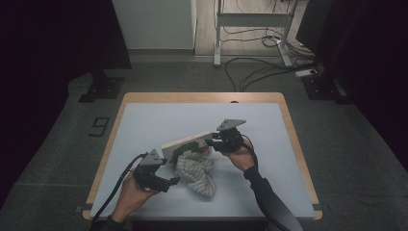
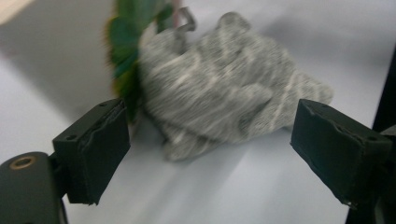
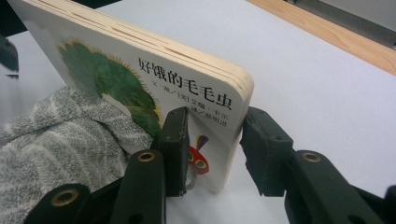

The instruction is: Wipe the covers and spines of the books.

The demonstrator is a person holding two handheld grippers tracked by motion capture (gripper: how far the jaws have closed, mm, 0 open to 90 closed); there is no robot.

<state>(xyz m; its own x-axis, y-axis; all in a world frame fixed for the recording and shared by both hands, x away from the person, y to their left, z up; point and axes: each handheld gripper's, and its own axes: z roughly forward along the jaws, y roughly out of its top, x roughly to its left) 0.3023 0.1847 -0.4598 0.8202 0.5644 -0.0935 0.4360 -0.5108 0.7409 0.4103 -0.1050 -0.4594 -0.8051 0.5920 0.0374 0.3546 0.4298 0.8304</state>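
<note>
R gripper (image 3: pixel 212 149) is clamping the board book (image 3: pixel 140 84) by its corner, holding it tilted at frame centre over the grey towel (image 1: pixel 196 174). L gripper (image 2: pixel 210 154), lower left, is gaping wide w/ nothing held. Towel's still crumpled on table (image 1: pixel 144 125); judging book lifted clear, towel handling left.

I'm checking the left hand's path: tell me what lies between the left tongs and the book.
The grey towel lies there, bunched on the table. In the left gripper view it sits ahead of the open left tongs, with the book behind it.
</note>
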